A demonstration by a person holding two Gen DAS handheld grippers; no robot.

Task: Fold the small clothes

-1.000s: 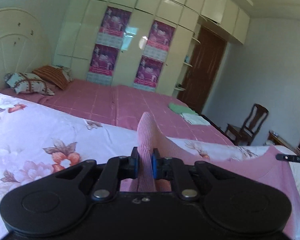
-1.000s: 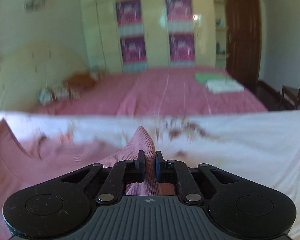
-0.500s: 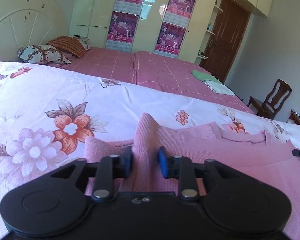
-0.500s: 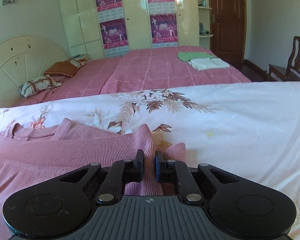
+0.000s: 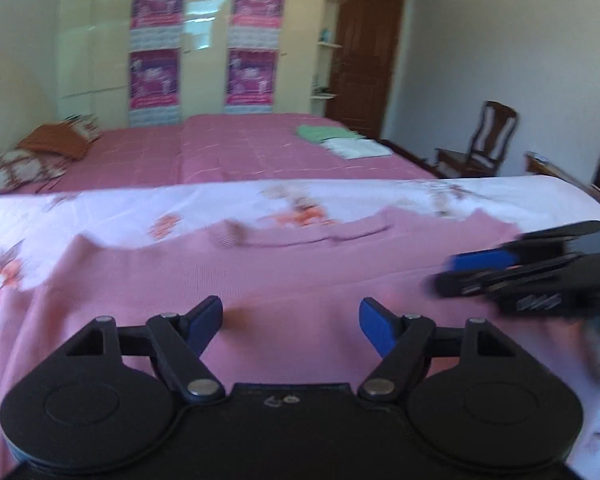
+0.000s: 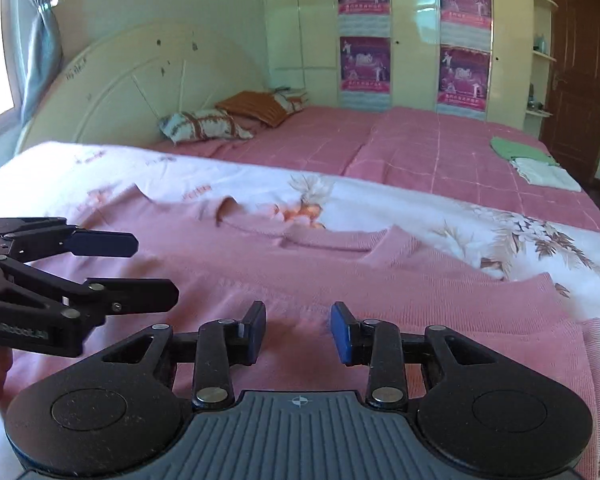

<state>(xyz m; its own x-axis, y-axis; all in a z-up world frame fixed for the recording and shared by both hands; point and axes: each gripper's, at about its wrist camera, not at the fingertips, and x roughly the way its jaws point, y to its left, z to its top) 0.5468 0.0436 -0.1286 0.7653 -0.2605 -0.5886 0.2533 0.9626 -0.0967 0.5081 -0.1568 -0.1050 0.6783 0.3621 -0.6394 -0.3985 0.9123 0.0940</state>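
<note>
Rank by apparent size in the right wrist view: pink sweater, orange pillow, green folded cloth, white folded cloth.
1. pink sweater, though it lies nearest the camera
2. orange pillow
3. green folded cloth and white folded cloth: look alike, not ranked

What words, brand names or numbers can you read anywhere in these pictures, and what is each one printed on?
"GenRobot.AI": white lettering on the side of the left gripper, seen in the right wrist view; the last characters are soft.
Posters on the wardrobe doors: they carry a line of print, too small to read.
Right gripper: only a small crosshair mark on its body, no words.
Pink sweater and floral sheet: no text visible.
</note>
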